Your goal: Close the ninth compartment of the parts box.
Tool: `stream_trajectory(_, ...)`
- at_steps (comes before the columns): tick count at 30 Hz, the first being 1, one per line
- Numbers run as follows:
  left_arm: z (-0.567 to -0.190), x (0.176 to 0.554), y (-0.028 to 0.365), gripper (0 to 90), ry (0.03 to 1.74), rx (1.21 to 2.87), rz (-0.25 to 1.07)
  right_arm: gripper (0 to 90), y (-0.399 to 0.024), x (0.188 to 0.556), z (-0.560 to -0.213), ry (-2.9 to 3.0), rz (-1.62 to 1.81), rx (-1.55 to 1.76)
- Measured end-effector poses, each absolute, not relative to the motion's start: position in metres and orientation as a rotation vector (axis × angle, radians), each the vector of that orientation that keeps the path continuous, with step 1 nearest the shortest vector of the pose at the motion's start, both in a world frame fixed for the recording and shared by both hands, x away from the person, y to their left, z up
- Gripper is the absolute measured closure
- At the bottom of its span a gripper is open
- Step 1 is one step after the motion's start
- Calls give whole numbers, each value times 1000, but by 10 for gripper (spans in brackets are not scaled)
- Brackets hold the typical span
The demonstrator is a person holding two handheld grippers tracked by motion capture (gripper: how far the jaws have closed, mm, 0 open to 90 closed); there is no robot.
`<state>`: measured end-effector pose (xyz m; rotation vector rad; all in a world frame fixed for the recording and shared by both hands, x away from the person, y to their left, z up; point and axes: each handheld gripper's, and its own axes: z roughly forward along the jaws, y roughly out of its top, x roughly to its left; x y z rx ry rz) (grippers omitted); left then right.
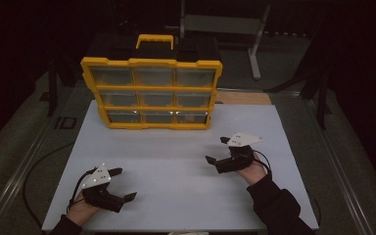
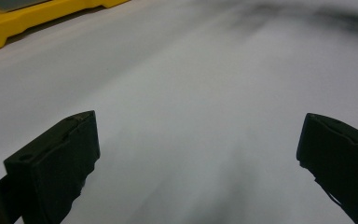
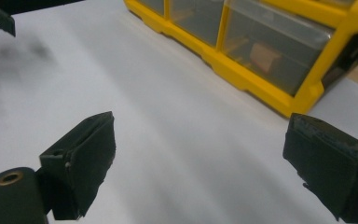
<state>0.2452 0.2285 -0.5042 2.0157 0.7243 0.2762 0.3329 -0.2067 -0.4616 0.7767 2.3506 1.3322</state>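
- Nearest the person, the left gripper [image 1: 123,184] rests low over the white rectangular table board [image 1: 176,166] at its near left corner, jaws spread wide with nothing between them; the left gripper view shows bare board between the two black jaws.
- A little farther and to the right, the right gripper [image 1: 217,150] hovers just above the board, its jaws also wide apart and holding nothing.
- Both grippers point toward the far middle of the board, well apart from each other.
- At the far edge stands the yellow plastic organiser case with clear drawer fronts [image 1: 152,93], upright on its side, with a yellow carry handle [image 1: 154,39] on top.
- In the right gripper view, the case [image 3: 261,51] shows something tan and blurred behind one clear front; what it is I cannot tell.
- Judged from this, the work has hardly begun: no drawer looks pulled out, neither gripper touches the case, and the reach to it is yet to come.
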Motion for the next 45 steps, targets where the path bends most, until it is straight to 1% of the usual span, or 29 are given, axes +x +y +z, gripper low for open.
stream_trajectory(20,-504,245,229,0,725,2016,279,94,-250,302,-471,2292,1324,822)
stream_trajectory(31,-504,245,229,0,724,2015,275,94,-271,286,-481,2239,1329,855)
stream_trajectory(45,-504,245,229,0,724,2015,276,94,-280,271,-497,2190,1245,891)
